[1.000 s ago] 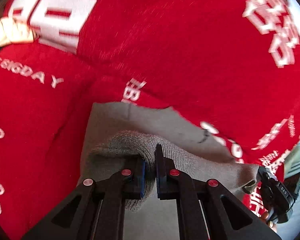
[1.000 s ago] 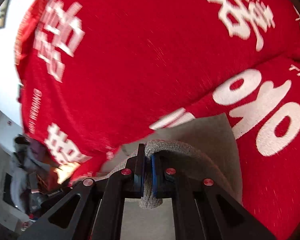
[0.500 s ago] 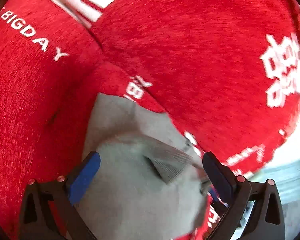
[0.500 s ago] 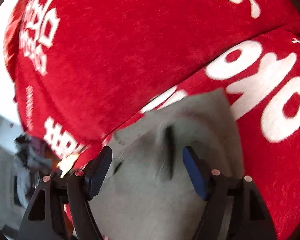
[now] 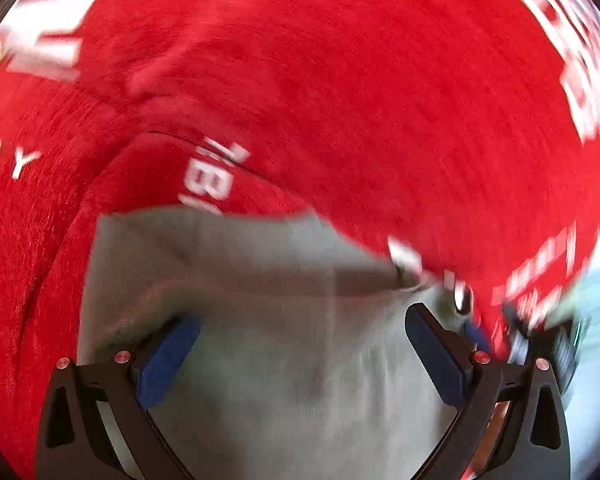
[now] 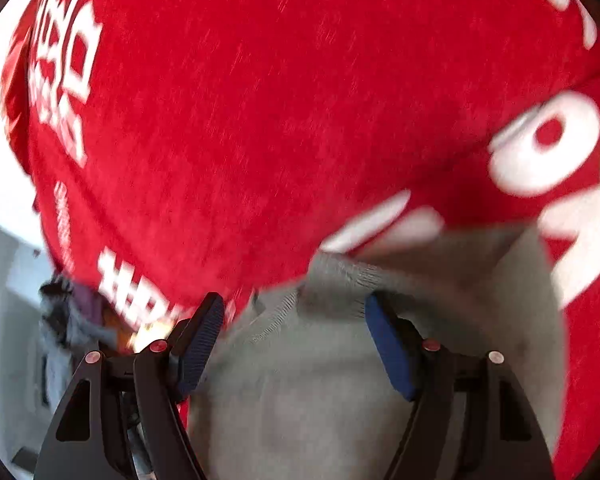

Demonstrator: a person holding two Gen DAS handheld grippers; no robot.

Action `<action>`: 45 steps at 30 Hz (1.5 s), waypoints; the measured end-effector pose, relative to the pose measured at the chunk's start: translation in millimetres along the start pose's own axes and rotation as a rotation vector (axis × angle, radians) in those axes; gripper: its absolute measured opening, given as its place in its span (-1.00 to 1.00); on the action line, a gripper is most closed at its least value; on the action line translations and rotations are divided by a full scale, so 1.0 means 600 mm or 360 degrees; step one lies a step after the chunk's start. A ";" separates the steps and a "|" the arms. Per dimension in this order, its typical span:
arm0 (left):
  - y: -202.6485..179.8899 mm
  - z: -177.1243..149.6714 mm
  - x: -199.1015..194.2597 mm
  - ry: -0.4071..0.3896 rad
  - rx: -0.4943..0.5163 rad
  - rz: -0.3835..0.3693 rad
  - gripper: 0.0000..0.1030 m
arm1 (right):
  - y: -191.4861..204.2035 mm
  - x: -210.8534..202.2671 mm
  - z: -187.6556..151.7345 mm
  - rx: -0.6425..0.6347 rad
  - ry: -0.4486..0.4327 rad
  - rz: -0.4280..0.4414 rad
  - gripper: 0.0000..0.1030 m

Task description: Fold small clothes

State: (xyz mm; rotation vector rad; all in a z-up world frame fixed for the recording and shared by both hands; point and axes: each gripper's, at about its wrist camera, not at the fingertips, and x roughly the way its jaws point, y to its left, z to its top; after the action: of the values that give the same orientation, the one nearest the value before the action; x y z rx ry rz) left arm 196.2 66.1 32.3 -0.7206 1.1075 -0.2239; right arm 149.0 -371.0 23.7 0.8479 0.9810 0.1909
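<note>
2 close wrist views down (shared) onto grey garment (image 5: 284,320)

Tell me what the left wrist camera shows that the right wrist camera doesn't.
Only the left wrist view shows the other tool's dark body at its right edge, and the white letters "AY" on the red blanket. Only the right wrist view shows large rounded white lettering at right and a dim heap of dark clothes off the blanket's left edge. Both show the grey knit garment lying on the red printed blanket, with the left tongs and right tongs wide open above it, gripping nothing.
</note>
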 end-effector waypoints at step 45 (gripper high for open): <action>0.004 -0.183 -0.048 -0.0162 0.0621 0.0824 0.97 | 0.025 -0.066 -0.210 -0.0862 0.0150 -0.0992 0.56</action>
State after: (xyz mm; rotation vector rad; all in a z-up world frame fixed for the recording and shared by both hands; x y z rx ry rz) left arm 87.0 36.6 24.6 -0.0853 1.0750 0.0409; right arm 29.8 -312.3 26.0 0.0214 1.1640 -0.0440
